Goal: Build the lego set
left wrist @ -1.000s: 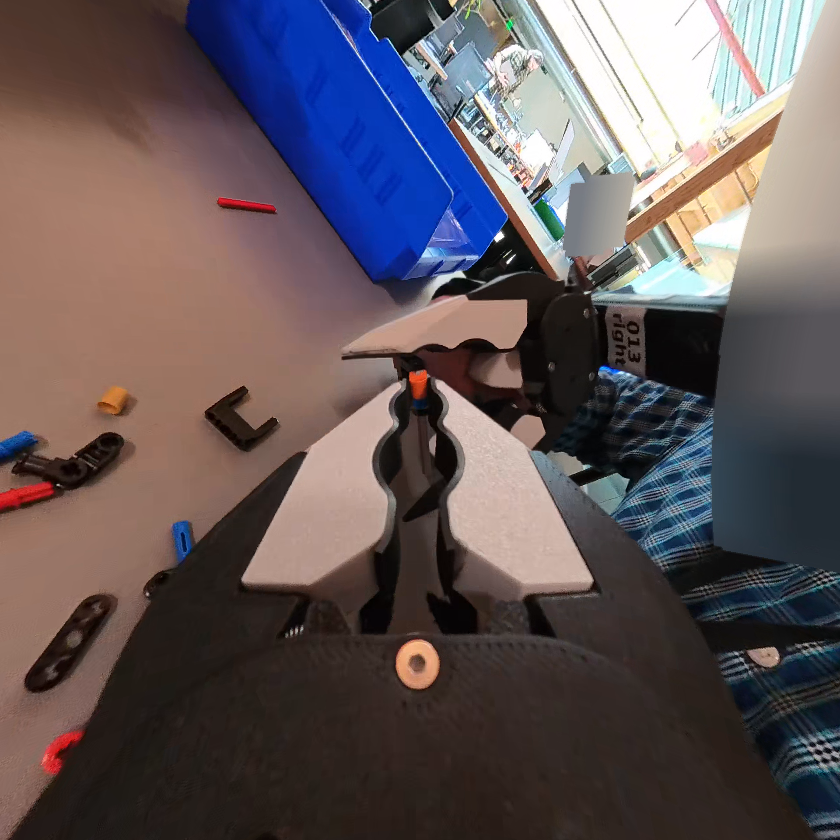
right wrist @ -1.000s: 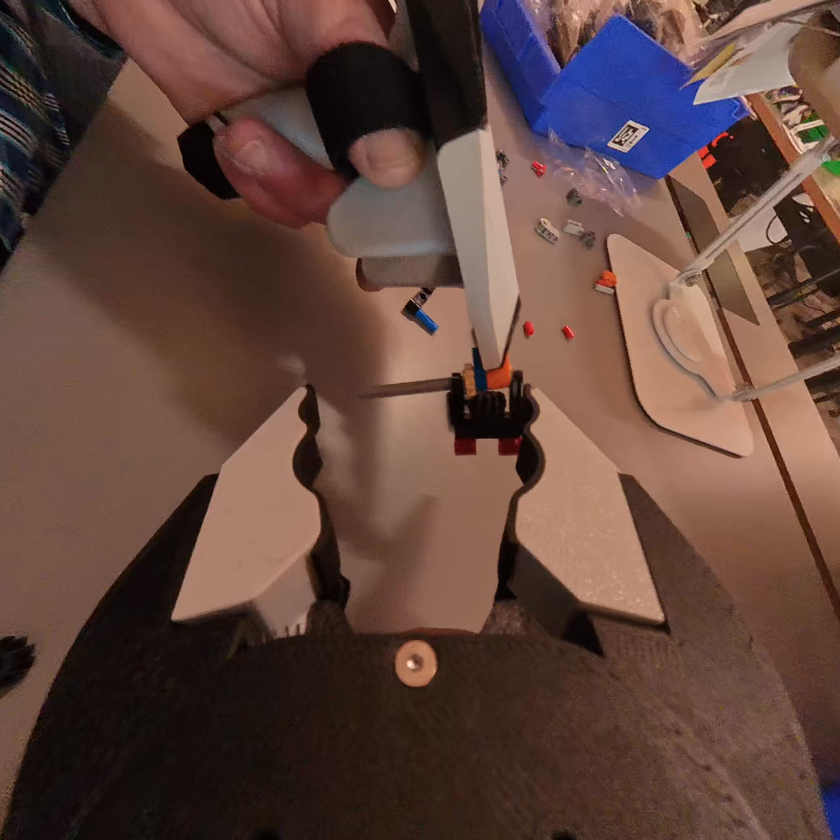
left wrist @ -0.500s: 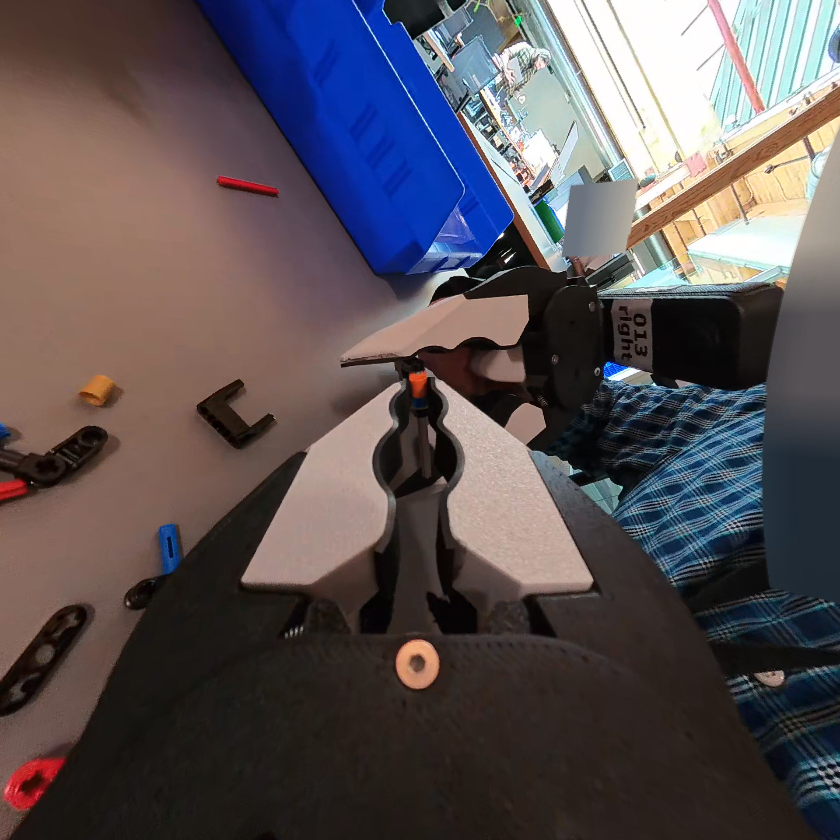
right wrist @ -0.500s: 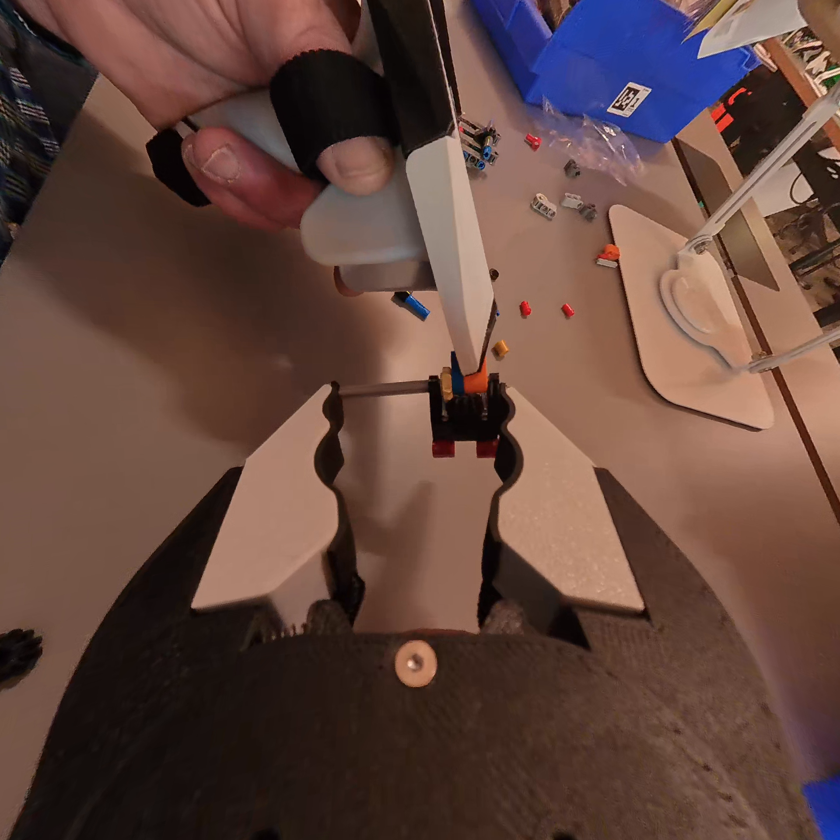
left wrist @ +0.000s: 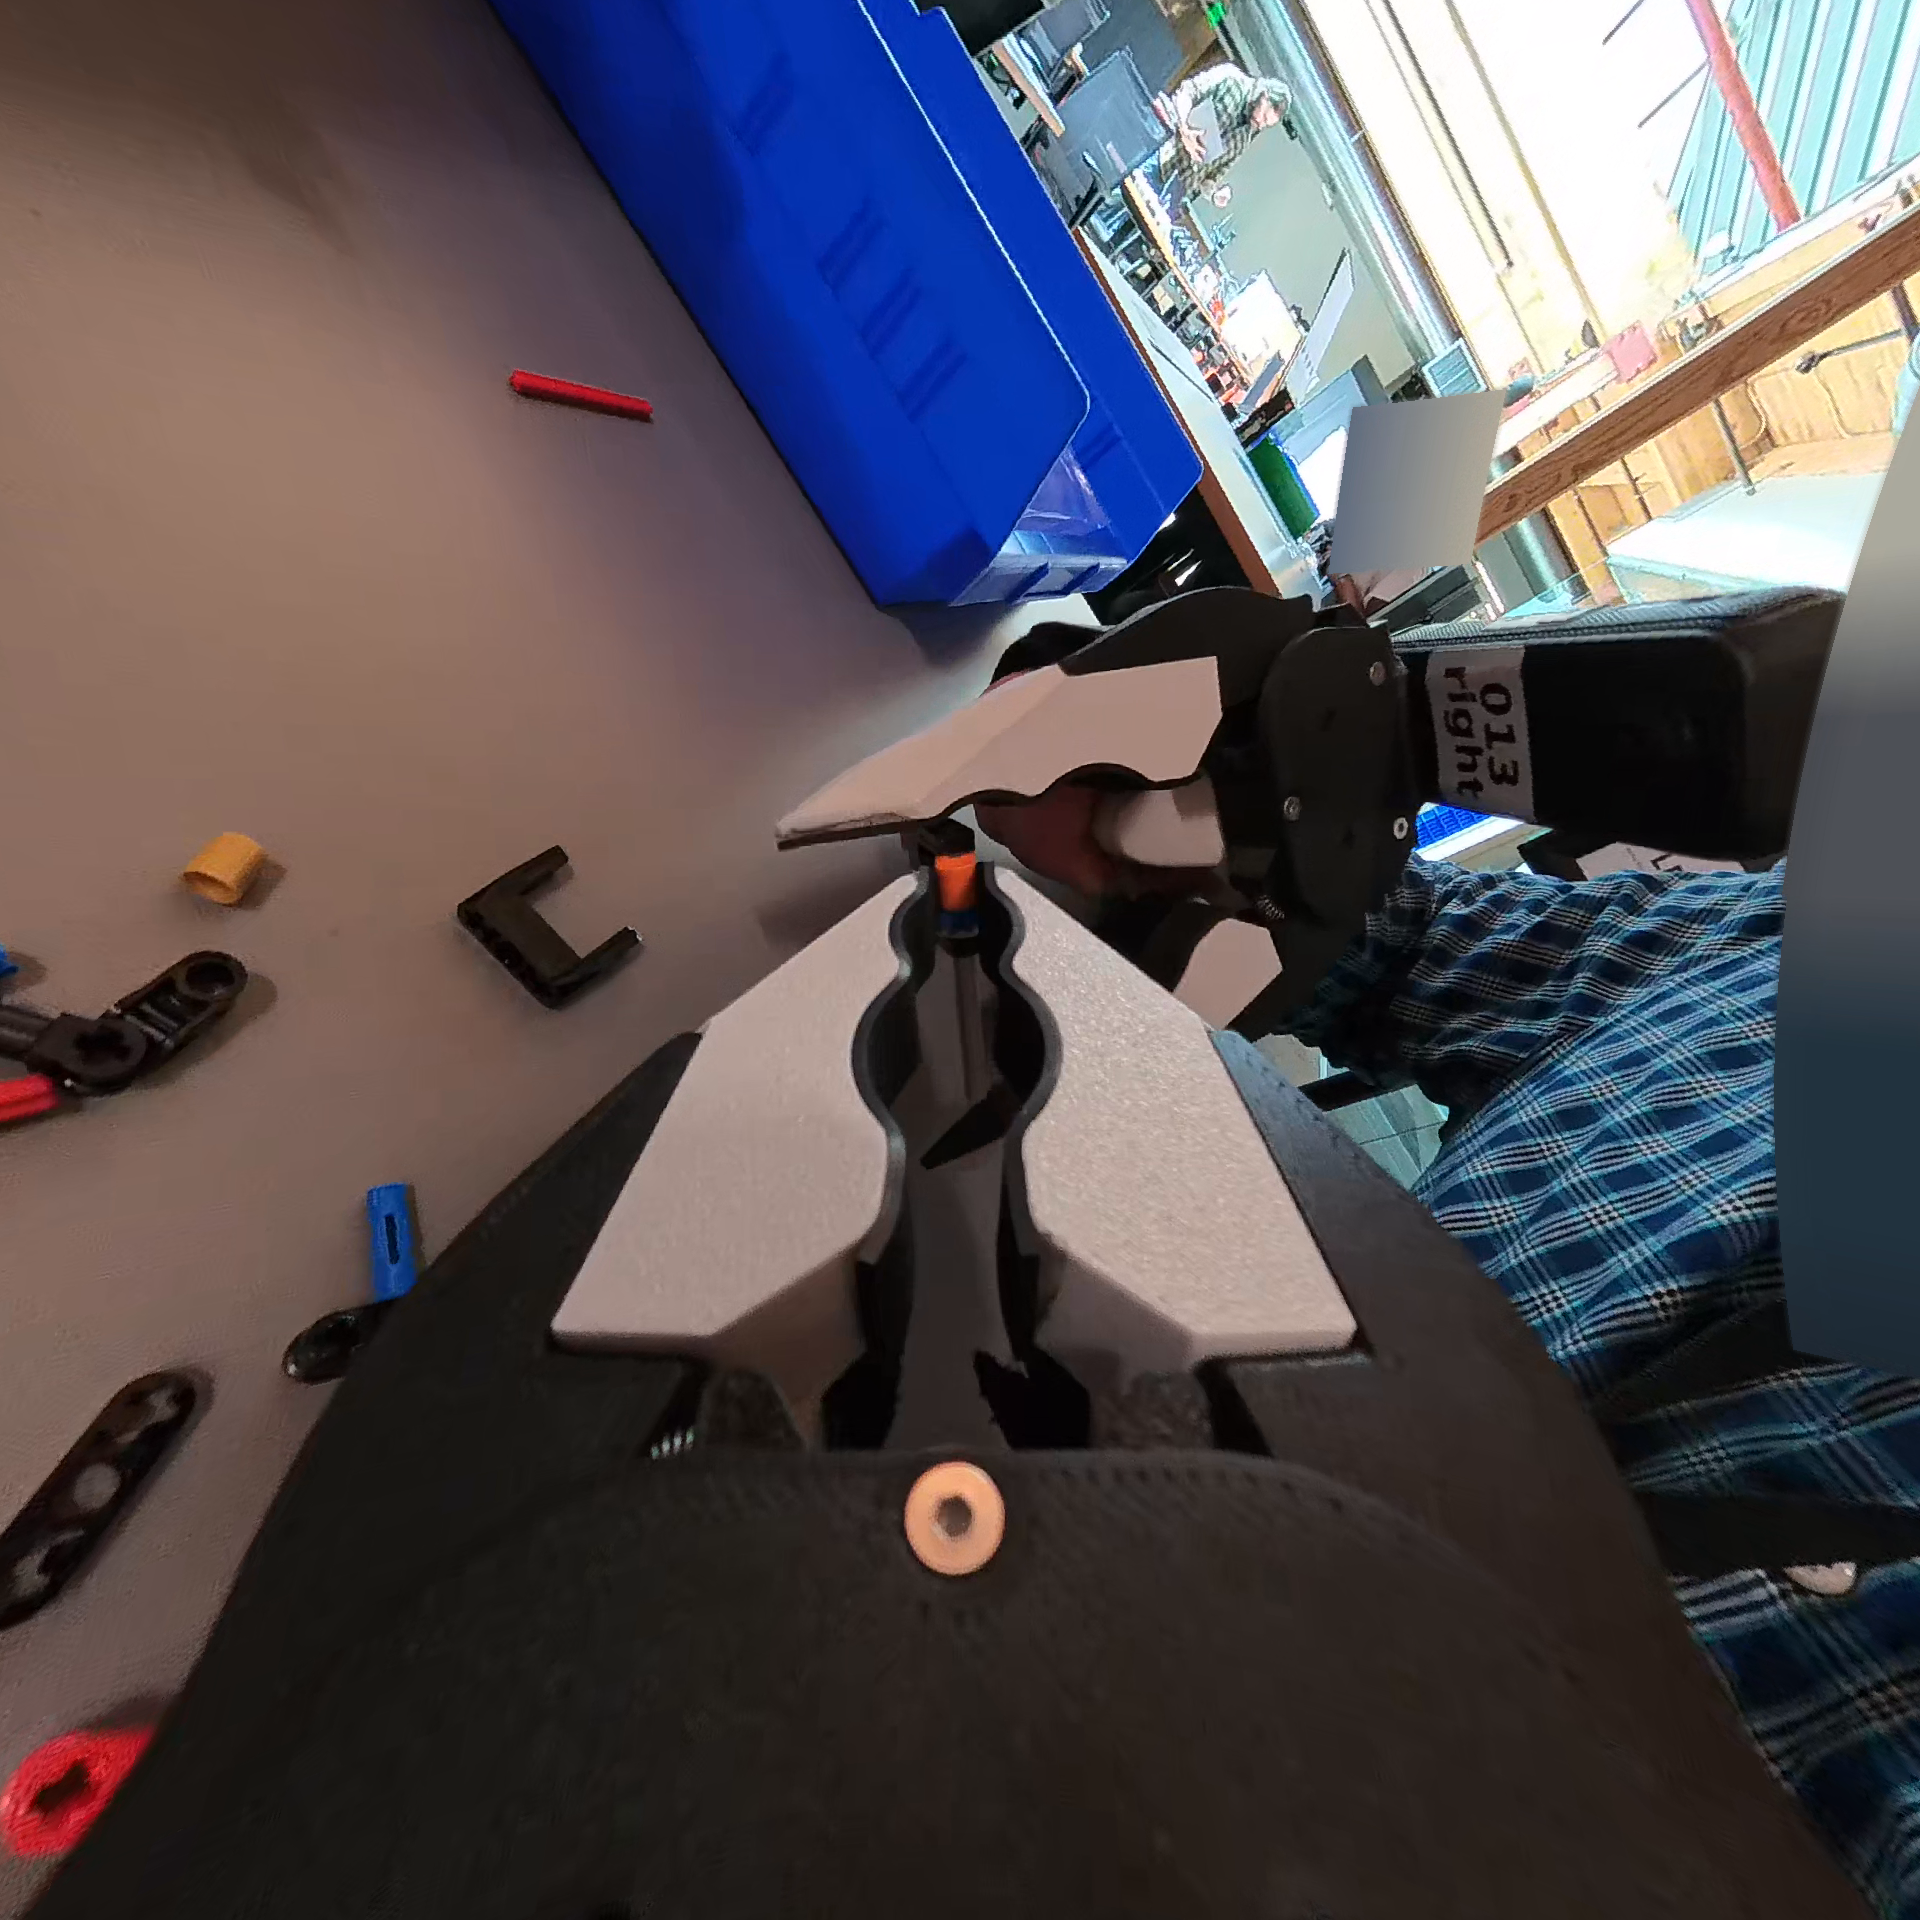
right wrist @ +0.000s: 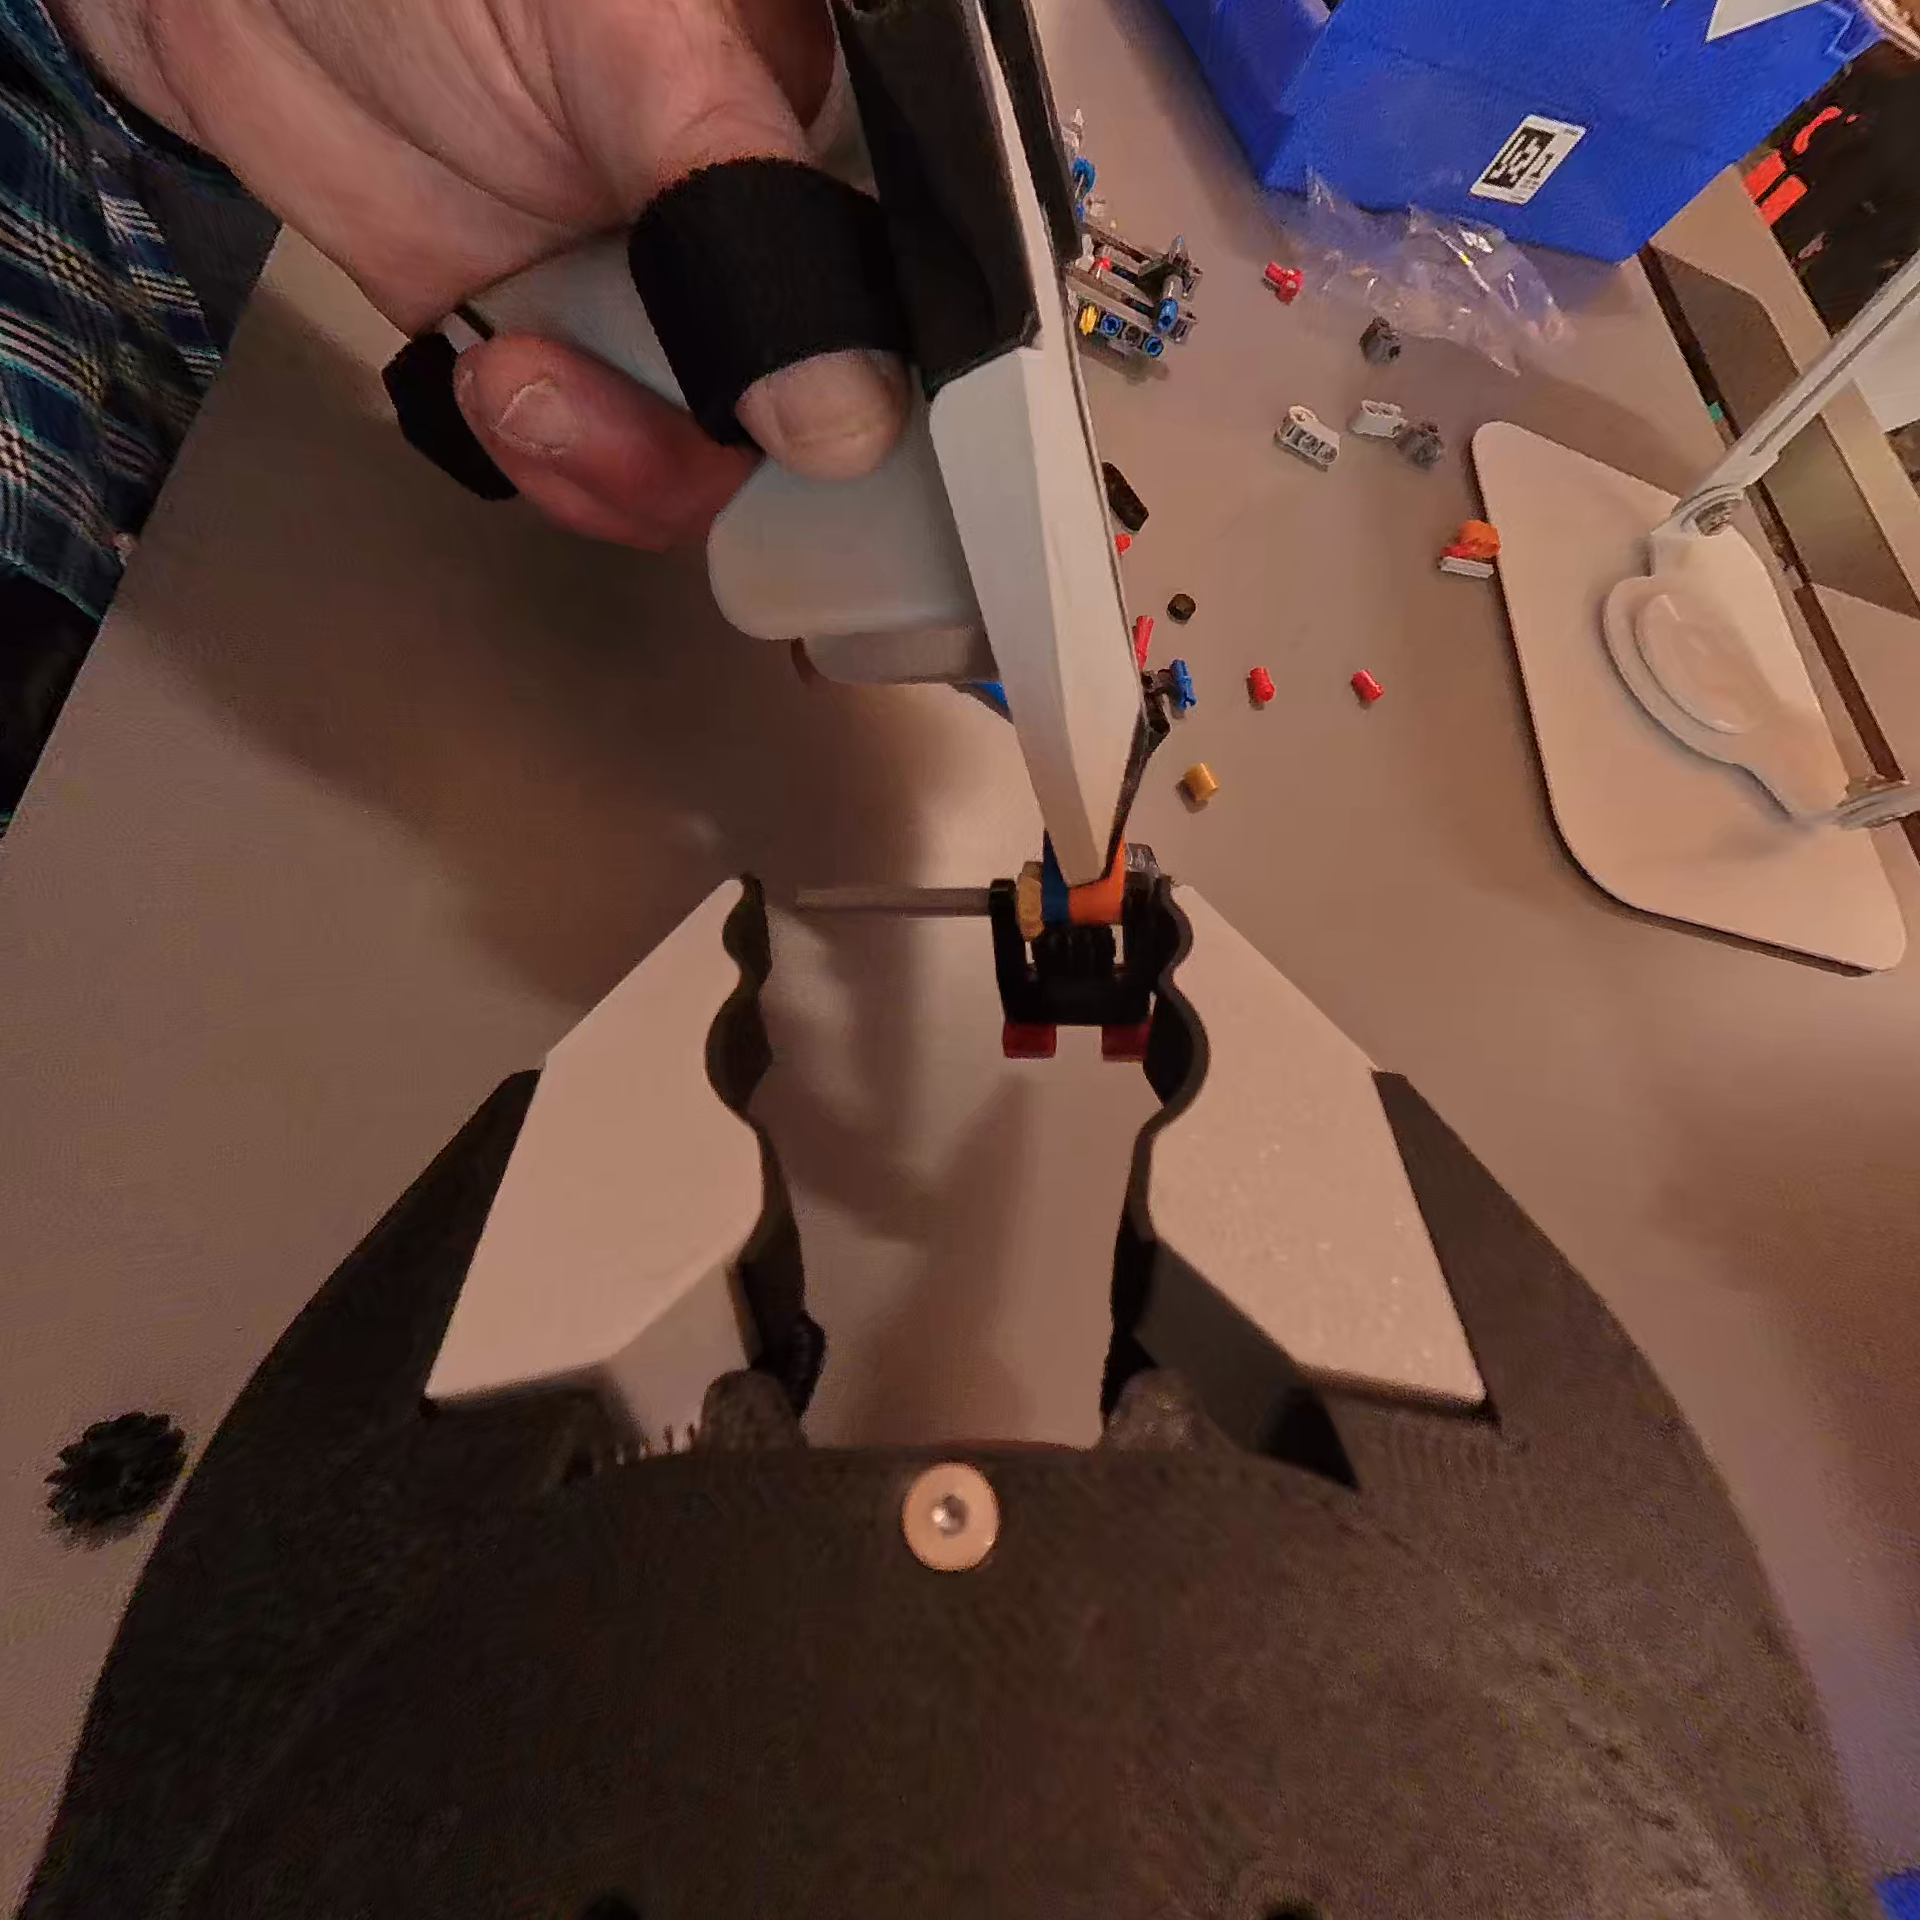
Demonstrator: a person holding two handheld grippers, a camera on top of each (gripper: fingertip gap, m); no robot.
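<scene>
My left gripper (left wrist: 954,881) is shut on a small lego assembly (left wrist: 954,902), gripping its orange and blue bushes. In the right wrist view the left gripper (right wrist: 1086,857) comes down from above, held by a hand (right wrist: 582,208). The assembly (right wrist: 1075,971) is a black frame with two red pins below, tan, blue and orange bushes on top, and a grey axle (right wrist: 894,900) sticking out to the left. My right gripper (right wrist: 961,925) is open around it, and the frame rests against the right finger (right wrist: 1278,1143). The right gripper also shows in the left wrist view (left wrist: 997,748).
Blue bins (left wrist: 883,312) (right wrist: 1558,104) stand at the table's far side. Loose pieces lie about: a black C-frame (left wrist: 545,930), a tan bush (left wrist: 223,862), a red axle (left wrist: 580,397), a black gear (right wrist: 114,1470). A partial build (right wrist: 1132,301) and a white stand base (right wrist: 1683,707) are farther off. Only a small space, under 4 cm, lies between the two pairs of fingers. The tan bush (left wrist: 223,862) is about 8 cm from my right fingertips.
My right gripper's jaws have narrowed a little around the assembly. Both grippers have shifted slightly over the table. The left gripper still holds the assembly.
</scene>
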